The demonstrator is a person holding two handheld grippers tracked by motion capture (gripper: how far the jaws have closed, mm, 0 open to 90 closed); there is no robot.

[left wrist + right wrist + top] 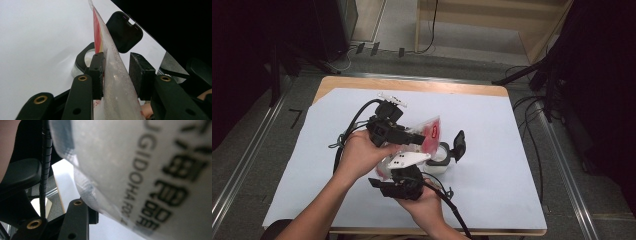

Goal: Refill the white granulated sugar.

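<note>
A clear plastic bag [432,132] with red print hangs tilted in the air between both grippers. My left gripper [419,137] is shut on its upper part; in the left gripper view the bag [117,82] bulges between the two black pads [97,72]. My right gripper [394,170] holds the bag's lower end from below. In the right gripper view the bag [137,170], printed with black lettering, presses on one finger [76,218] and hides the other. Under the bag's far end stands a small clear container [439,160] with its black flip lid [459,142] up.
A white sheet [512,175] covers the wooden table. Free room lies to the right of and behind the container. Cables and black stands [532,75] are on the floor around the table. A wooden frame [472,20] stands at the back.
</note>
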